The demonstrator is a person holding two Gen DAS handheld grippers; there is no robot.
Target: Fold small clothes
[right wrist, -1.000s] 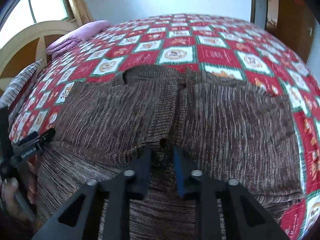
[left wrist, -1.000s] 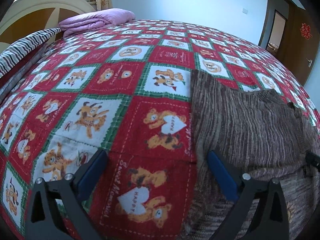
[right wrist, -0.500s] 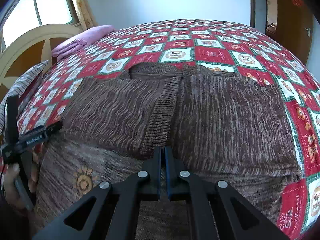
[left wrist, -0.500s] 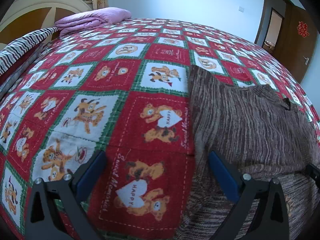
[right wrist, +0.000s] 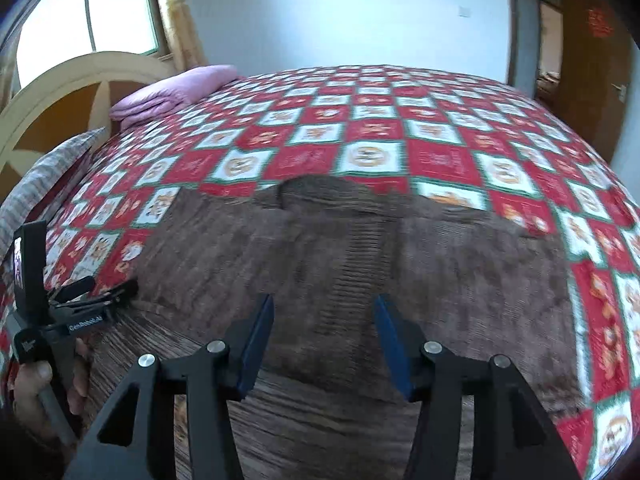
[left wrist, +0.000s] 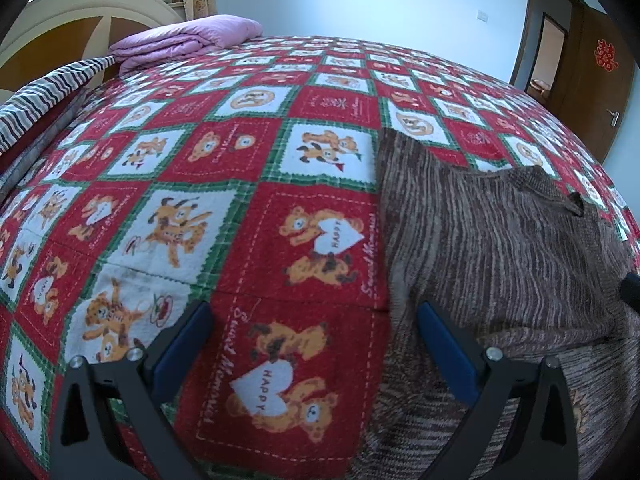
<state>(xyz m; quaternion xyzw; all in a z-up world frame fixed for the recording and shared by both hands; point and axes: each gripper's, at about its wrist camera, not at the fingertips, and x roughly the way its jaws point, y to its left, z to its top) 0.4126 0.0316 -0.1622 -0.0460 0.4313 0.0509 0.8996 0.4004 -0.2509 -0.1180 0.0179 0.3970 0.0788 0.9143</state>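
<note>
A brown striped knit sweater [right wrist: 460, 280] lies flat on the red bear-print bedspread [right wrist: 360, 128], its lower part folded up over the body. My right gripper [right wrist: 324, 332] hangs just above the folded hem at the middle; its jaws are opening and no cloth is between them. In the left wrist view the same sweater [left wrist: 500, 248] fills the right side. My left gripper [left wrist: 312, 344] stands wide open over the bedspread [left wrist: 200, 160], its right finger [left wrist: 444, 344] at the sweater's left edge, nothing held. A hand [right wrist: 36, 396] holds the left gripper's body [right wrist: 72, 316] in the right wrist view.
A folded lilac blanket [left wrist: 184, 40] lies at the head of the bed by a curved headboard [right wrist: 72, 92]. A striped pillow [left wrist: 44, 92] is at the left edge. A brown door [left wrist: 596, 68] stands at the far right.
The right gripper was shut on the sweater's folded hem; its jaws have now parted, letting the cloth go, and it has lifted a little. The left gripper has not moved.
</note>
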